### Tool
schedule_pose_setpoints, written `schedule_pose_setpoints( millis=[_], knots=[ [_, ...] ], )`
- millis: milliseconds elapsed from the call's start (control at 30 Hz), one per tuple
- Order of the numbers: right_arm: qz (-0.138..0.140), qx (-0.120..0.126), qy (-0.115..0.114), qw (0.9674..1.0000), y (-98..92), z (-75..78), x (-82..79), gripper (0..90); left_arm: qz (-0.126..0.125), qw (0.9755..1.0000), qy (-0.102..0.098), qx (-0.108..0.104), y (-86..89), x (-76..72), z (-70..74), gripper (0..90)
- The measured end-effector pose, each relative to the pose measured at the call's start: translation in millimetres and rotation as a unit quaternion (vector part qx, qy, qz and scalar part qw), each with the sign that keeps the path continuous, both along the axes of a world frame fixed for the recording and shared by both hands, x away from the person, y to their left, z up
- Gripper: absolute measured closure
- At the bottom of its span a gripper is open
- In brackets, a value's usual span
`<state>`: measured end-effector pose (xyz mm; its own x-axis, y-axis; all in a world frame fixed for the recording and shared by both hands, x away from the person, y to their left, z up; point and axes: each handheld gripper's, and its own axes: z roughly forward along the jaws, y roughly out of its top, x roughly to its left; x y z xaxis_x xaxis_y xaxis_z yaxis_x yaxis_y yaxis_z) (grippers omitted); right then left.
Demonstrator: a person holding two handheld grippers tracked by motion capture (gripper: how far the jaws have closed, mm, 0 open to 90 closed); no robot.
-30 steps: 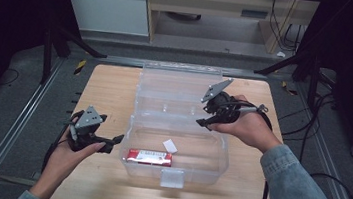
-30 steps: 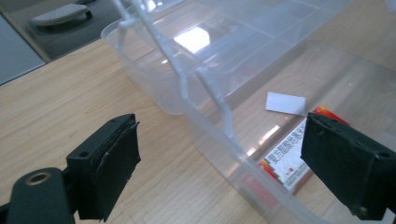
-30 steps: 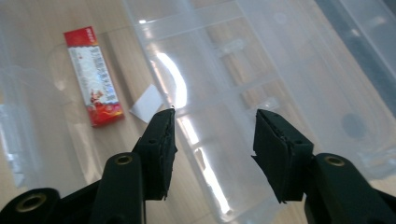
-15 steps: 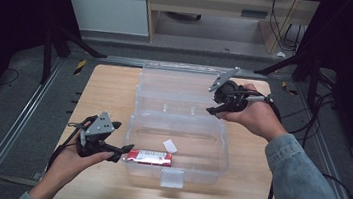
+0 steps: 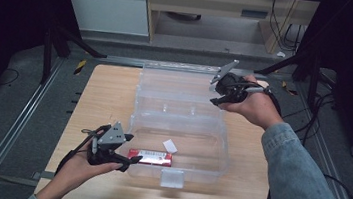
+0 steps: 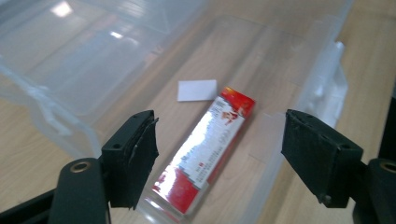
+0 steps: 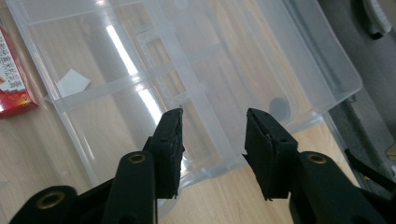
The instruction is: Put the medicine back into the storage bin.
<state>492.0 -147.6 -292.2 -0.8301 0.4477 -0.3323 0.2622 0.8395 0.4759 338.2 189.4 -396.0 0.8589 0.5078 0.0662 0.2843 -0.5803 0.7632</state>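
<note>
Left tool (image 6: pixel 217 154) closing yet open over red pack (image 6: pixel 205 154) in clear box (image 5: pixel 218 157), right tool (image 7: pixel 212 154) open, empty.

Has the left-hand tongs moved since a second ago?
Yes. The left tongs slid right across the table to the clear box's near left corner, beside the red packet; their jaws have just been closing, holding nothing.

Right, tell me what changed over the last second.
The left gripper slid rightward up to the box's near-left corner, its jaws closing partway, open either side of the red pack seen through the wall, gripping nothing. The right gripper pulled back toward the lid's far-right edge and rose a little, jaws narrowing slightly, empty. Box, lid, red pack and white slip stayed put.
</note>
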Motion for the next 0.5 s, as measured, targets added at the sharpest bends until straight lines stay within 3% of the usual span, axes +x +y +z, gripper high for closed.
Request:
schedule_pose_setpoints(
  millis=[233,433,500],
  knots=[
    [-0.004,-0.018,0.007,0.9998,13.7,-12.9,11.1,51.8,-0.017,0.9997,0.016,0.007,-6.6,-2.4,-13.4,33.8],
    [-0.005,-0.022,0.011,0.9997,19.9,-14.5,14.8,51.9,-0.036,0.9985,0.03,0.03,-11.7,-1.9,-24.6,38.3],
    [-0.002,-0.024,0.01,0.9997,20.5,-14.5,16.1,53.4,-0.048,0.9976,0.032,0.039,-14.2,-2.1,-27.4,46.3]
  ],
)
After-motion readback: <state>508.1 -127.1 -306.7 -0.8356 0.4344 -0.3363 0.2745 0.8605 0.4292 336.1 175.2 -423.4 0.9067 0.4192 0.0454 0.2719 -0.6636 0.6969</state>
